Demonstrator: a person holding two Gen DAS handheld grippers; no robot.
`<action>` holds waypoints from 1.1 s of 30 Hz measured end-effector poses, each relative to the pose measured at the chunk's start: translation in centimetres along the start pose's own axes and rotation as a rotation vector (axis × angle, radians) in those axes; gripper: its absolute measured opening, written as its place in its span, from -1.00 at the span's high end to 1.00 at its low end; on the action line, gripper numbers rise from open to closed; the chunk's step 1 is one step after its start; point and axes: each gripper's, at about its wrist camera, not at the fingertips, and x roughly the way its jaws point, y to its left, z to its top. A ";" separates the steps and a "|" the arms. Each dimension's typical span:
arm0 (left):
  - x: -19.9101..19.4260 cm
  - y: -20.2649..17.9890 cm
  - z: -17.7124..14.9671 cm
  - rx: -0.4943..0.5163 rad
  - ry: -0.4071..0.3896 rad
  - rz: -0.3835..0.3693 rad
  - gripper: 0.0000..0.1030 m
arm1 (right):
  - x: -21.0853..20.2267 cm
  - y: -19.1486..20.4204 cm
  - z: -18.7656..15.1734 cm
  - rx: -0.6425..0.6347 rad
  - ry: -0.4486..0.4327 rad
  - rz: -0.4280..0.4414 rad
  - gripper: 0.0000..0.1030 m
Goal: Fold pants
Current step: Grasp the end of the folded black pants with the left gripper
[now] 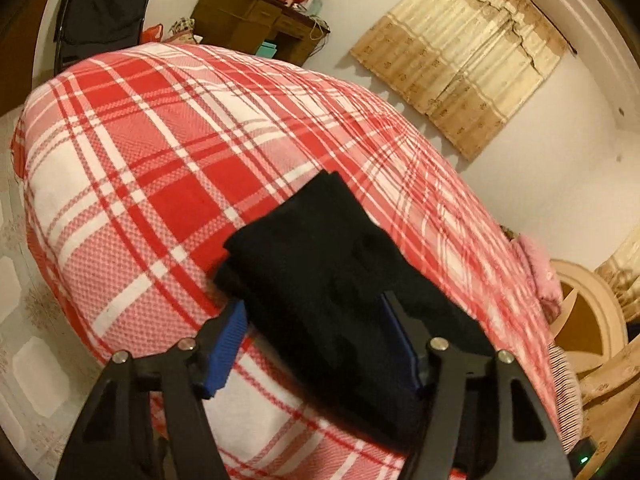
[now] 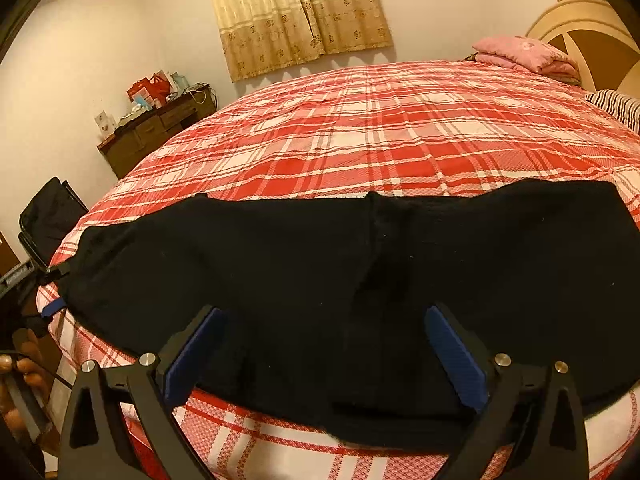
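Observation:
Black pants (image 2: 320, 248) lie spread lengthwise along the near edge of a bed with a red and white plaid cover (image 2: 360, 128). My right gripper (image 2: 324, 344) is open, its blue pads wide apart over the middle of the pants near the bed edge. In the left wrist view the pants (image 1: 320, 256) show as a folded-over end. My left gripper (image 1: 316, 332) is open, its jaws on either side of that end. The left gripper (image 2: 54, 306) also shows at the far left of the right wrist view, by the pants' left end.
A pink folded blanket (image 2: 524, 54) and a striped pillow (image 2: 616, 106) lie at the head of the bed by the headboard (image 2: 580, 20). A brown desk (image 2: 156, 132) with clutter stands by the wall. A black chair (image 2: 48, 216) stands near the bed's left corner.

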 end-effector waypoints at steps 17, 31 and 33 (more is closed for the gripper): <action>-1.1 1.4 -3.2 -0.139 0.039 -0.023 0.19 | -0.1 -0.2 0.0 0.015 0.002 0.009 -0.98; -1.8 1.1 -0.6 0.011 -0.155 0.059 0.13 | -0.1 -0.1 -0.1 0.005 0.003 0.005 -0.98; -1.2 1.8 -0.3 0.000 -0.115 0.043 0.13 | -0.1 0.0 -0.2 -0.004 0.003 -0.004 -0.98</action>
